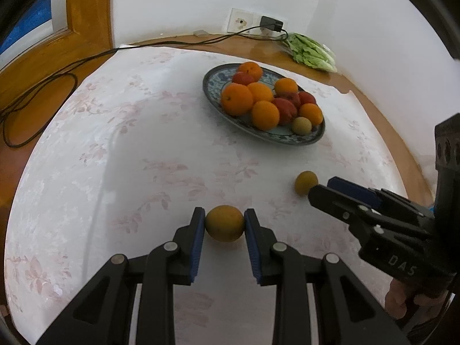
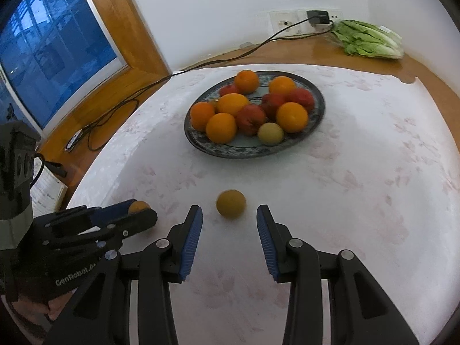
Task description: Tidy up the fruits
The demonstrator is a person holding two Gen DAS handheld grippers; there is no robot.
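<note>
A: What does the left tool (image 1: pixel 224 221) have?

B: A small yellowish fruit (image 1: pixel 224 223), squeezed between both blue pads (image 1: pixel 197 238) down by the table (image 1: pixel 115 143). Whether it rests on the cloth or is just clear of it, I cannot tell.

A: And the right tool (image 2: pixel 229 224)?

B: Spread wide, holding nothing. The second fruit (image 2: pixel 231 203) lies on the cloth just ahead of its tips, roughly centred in the gap but apart from both pads.

A: So how should these grasps go?

B: My guess is both fruits belong on the plate (image 2: pixel 201 141) further back, which is already heaped with oranges (image 2: pixel 221 128) and red fruit. For the left, lift straight up before travelling; the fruit is round and gripped only at its widest part, so a tilt may let it roll out. For the right, push forward until the fruit sits between the pads, then close evenly so one pad doesn't nudge it away.

A: Where to set them?

B: The near rim beside the pale fruit (image 2: pixel 270 133) looks the only free spot. Lower gently or the pile may shift.

A: How are the hands posed?

B: Both tools sit low and nearly level, pointing toward the plate, side by side. In the left view the right tool comes in from the right, its tips near the second fruit.
</note>
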